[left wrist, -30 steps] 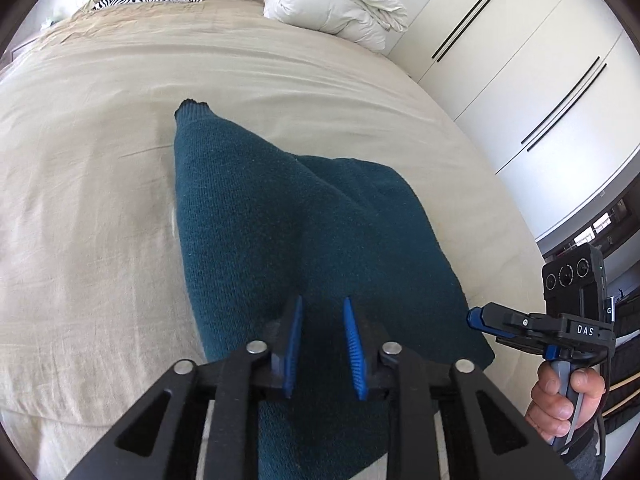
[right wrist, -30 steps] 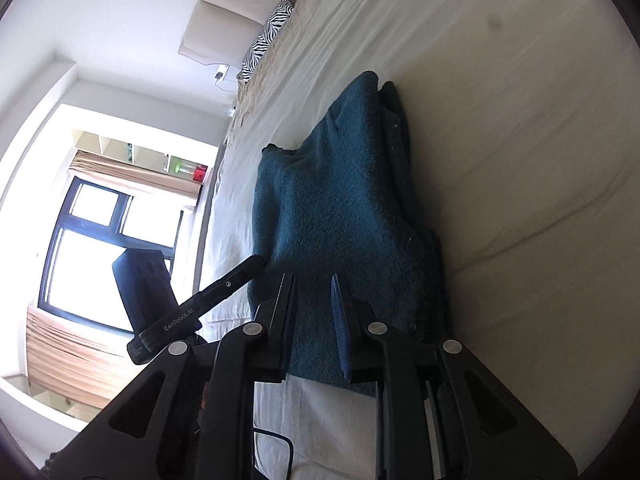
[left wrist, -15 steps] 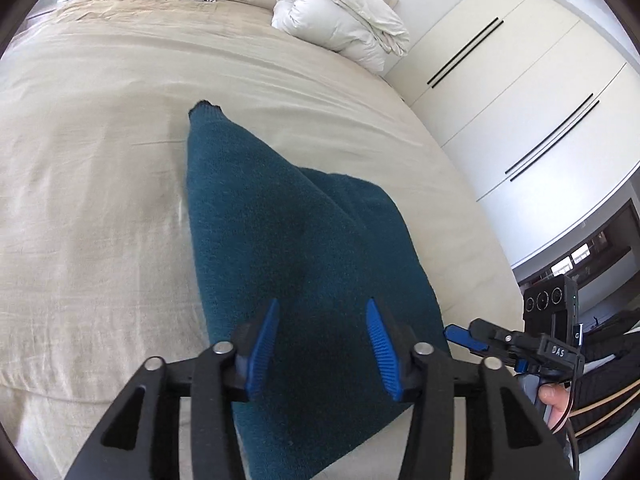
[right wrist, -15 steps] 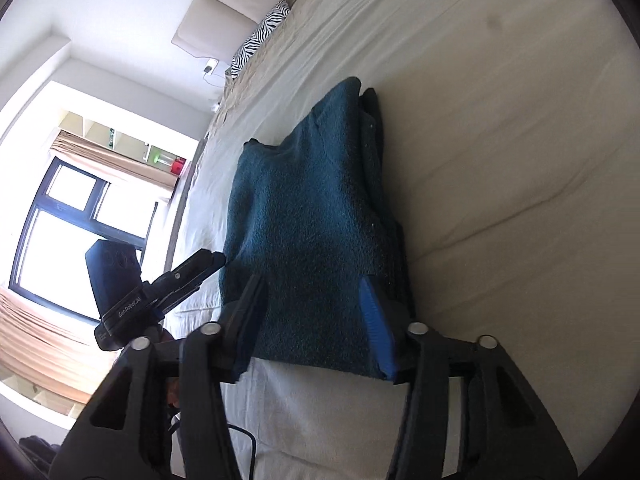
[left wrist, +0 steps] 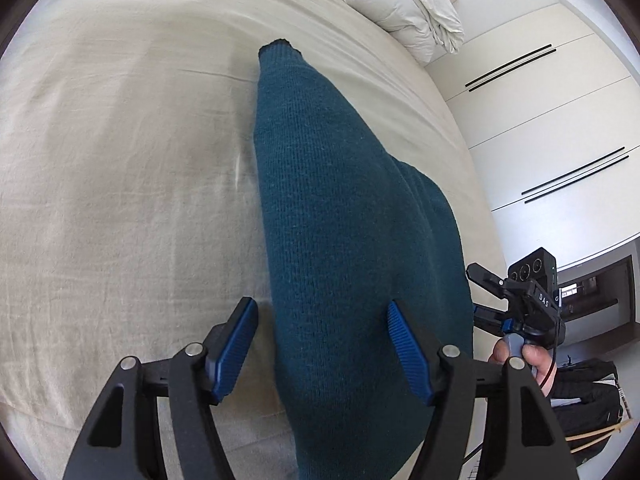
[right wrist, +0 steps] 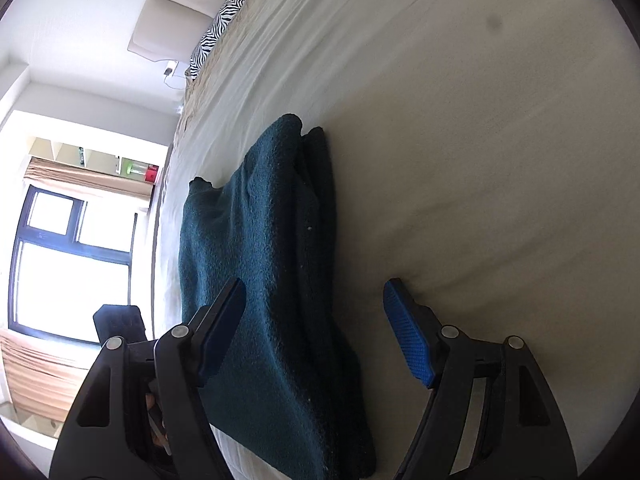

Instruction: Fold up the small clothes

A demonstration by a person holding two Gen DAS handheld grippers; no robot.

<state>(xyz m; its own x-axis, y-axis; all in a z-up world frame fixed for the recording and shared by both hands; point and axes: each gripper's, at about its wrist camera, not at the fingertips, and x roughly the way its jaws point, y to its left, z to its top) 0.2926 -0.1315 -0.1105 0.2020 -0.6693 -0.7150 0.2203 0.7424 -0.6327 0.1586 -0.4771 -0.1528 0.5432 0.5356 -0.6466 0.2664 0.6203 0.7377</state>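
A dark teal knitted garment [left wrist: 340, 240] lies folded lengthwise on the beige bed [left wrist: 120, 180], one cuff pointing toward the headboard. My left gripper [left wrist: 322, 320] hovers over its near end, jaws still opening; the cloth's left edge lies below the gap and the blue pads press on nothing. In the right wrist view the same garment [right wrist: 264, 280] shows stacked layers along its right edge. My right gripper [right wrist: 314, 296] straddles that edge, jaws also opening and clear of the cloth. The other gripper [left wrist: 520, 304], held by a hand, appears at the left view's right side.
A rolled white duvet [left wrist: 400, 0] sits at the bed's far right corner and a zebra-print pillow [right wrist: 216, 32] at the head. White wardrobe doors [left wrist: 540, 140] line the wall to the right. A window [right wrist: 72, 260] lies beyond the bed's left side.
Both grippers went from nearly shut on the garment's near edge to wide open, letting it go. Both have moved forward and lower over the cloth, the left one rolling.
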